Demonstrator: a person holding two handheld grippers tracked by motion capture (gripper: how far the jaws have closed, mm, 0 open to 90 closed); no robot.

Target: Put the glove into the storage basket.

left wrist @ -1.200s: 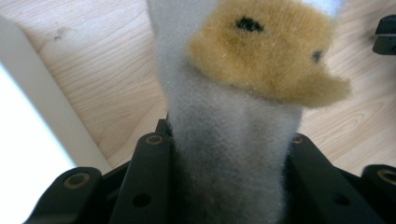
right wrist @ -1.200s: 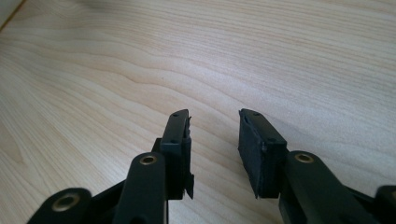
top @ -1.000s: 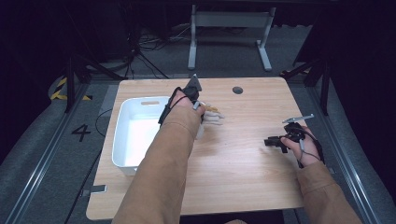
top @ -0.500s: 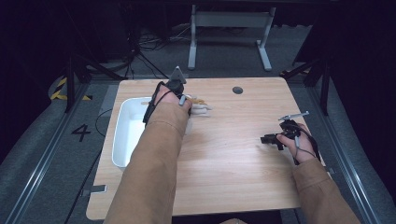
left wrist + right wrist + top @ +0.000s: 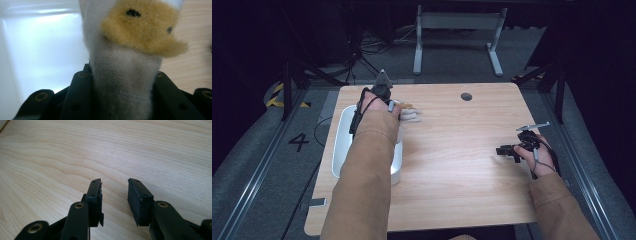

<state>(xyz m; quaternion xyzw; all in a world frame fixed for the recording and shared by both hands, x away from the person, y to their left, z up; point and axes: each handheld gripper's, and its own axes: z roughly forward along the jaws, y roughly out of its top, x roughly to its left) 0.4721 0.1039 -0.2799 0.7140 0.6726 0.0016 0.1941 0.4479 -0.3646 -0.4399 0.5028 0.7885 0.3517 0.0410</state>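
Observation:
A soft white plush toy [image 5: 117, 67] with a yellow patch and black dots [image 5: 140, 27] is clamped between the jaws of my left gripper [image 5: 122, 75]. In the high view my left gripper [image 5: 393, 105] hovers at the right rim of a white bin [image 5: 341, 137], and the toy [image 5: 411, 115] sticks out to the right over the table. My right gripper [image 5: 504, 150] hangs low over the bare wood at the right side, lying level and pointing left. Its jaws [image 5: 115, 192] stand apart with nothing between them.
The wooden table [image 5: 452, 170] has a small round hole [image 5: 466, 96] near its far edge. The white bin's floor [image 5: 45, 50] glows bright behind the toy. Dark floor, a metal frame [image 5: 457, 30] and cables lie beyond the table.
My left hand has carried the toy leftward and a little up, from the table's middle to the bin's right rim. The right hand has stayed where it was.

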